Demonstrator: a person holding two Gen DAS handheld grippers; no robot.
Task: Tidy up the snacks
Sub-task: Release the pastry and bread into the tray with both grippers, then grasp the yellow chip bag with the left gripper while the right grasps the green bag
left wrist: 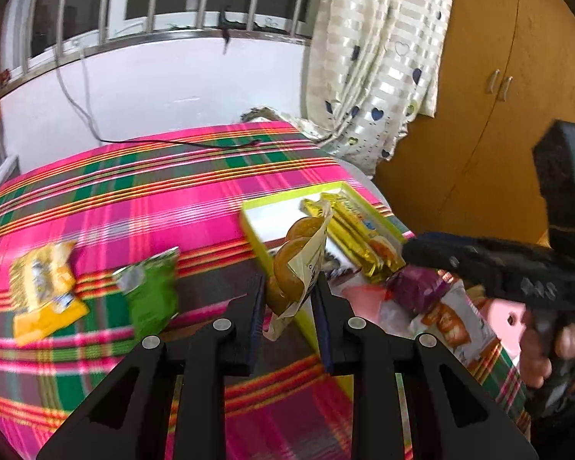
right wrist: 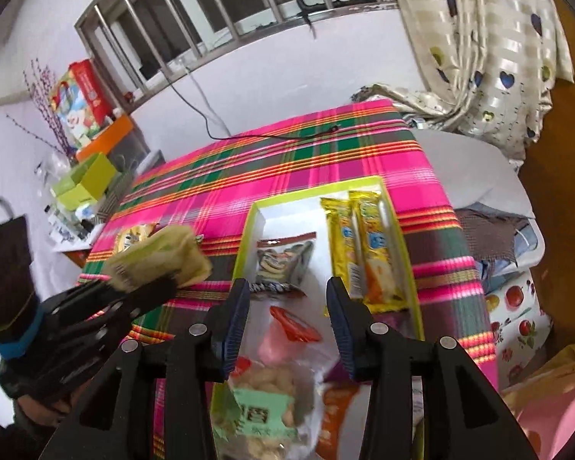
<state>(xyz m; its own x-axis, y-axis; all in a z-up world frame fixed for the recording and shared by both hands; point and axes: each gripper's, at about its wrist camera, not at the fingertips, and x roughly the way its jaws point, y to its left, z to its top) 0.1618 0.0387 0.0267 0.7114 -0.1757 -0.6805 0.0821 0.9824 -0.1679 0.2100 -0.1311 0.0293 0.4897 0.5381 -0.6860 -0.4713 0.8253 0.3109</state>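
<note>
1. Two tools in play over a table (left wrist: 142, 199) covered in pink and green plaid cloth.
2. Left tool (left wrist: 289, 291) is clamped on a clear pouch of brown round snacks (left wrist: 301, 264), which is up off the cloth and hanging right over the near-left edge of the lime-rimmed tray (left wrist: 257, 207).
3. From the left wrist cam, a yellow snack bag (left wrist: 44, 287) sits out at 9 o'clock and a green snack bag (left wrist: 151, 291) just right of it, both flat on the cloth and well apart from the tray.
4. Right tool (right wrist: 287, 306) has its jaws apart with nothing pinched, hovering above the tray's near half.
5. In the right cam, the tray (right wrist: 249, 230) holds two long yellow bars (right wrist: 360, 245) side by side at about 1 o'clock, a small red-topped packet (right wrist: 283, 260) at 12, a red-marked clear bag (right wrist: 295, 326) just under the tool, and a clear bag of pale puffs with a green label (right wrist: 264, 402) at 6.
6. An orange packet (right wrist: 333, 414) is near 5 o'clock, partly hidden behind the right finger.
7. Whole left side is a bit motion-blurred, so can't read any labels.
</note>
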